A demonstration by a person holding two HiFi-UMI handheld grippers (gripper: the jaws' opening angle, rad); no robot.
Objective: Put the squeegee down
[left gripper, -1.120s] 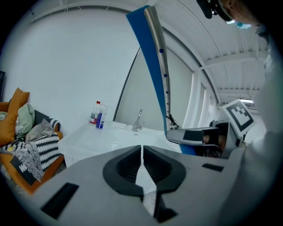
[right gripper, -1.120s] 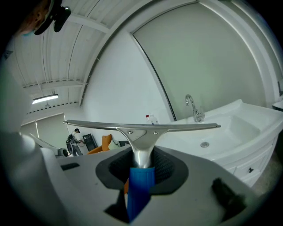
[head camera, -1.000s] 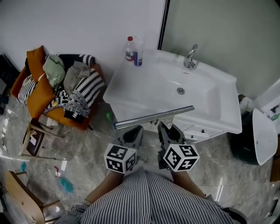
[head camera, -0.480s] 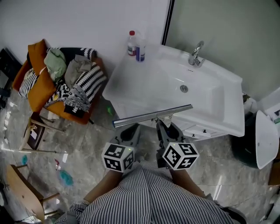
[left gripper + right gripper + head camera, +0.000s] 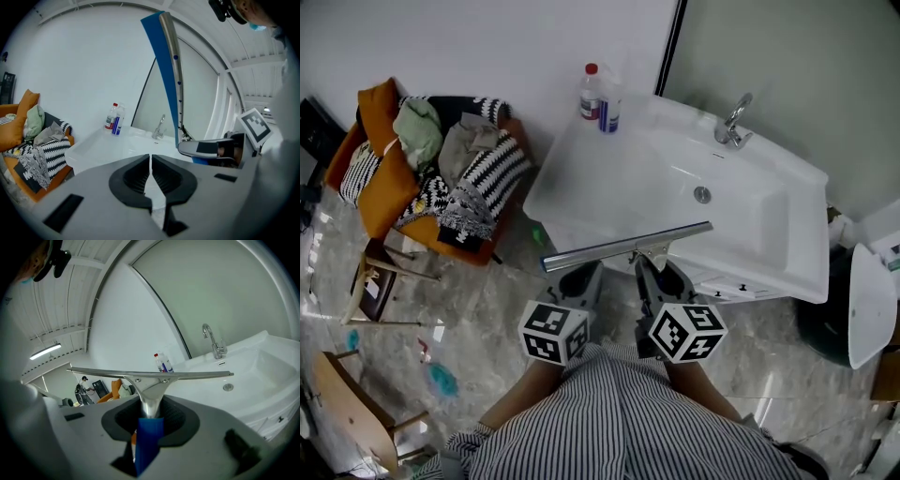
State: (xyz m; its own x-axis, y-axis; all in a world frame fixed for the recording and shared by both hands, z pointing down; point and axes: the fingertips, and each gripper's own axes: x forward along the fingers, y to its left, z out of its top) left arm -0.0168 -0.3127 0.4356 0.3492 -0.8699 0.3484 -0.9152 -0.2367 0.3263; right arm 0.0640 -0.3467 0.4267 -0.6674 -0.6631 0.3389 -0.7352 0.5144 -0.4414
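Observation:
The squeegee has a long metal blade (image 5: 628,246) and a blue handle (image 5: 149,439). My right gripper (image 5: 654,274) is shut on that handle and holds the blade crosswise in the air over the front edge of the white sink (image 5: 609,178). In the right gripper view the blade (image 5: 150,374) spans the picture level above the jaws (image 5: 149,420). My left gripper (image 5: 581,281) hangs just left of it, shut with nothing in it. In the left gripper view (image 5: 150,161) the blade (image 5: 171,70) stands upright at the right.
A tap (image 5: 733,122) and a drain (image 5: 702,194) sit at the sink's right part. A bottle (image 5: 602,97) stands at its back left corner. An orange chair piled with clothes (image 5: 441,178) is at the left, and a white bin lid (image 5: 867,305) at the far right. The floor is grey stone (image 5: 469,309).
Both grippers and the squeegee keep their place in the head view. The sink, tap and bottle have slid slightly to the right. The grip on the handle is the same.

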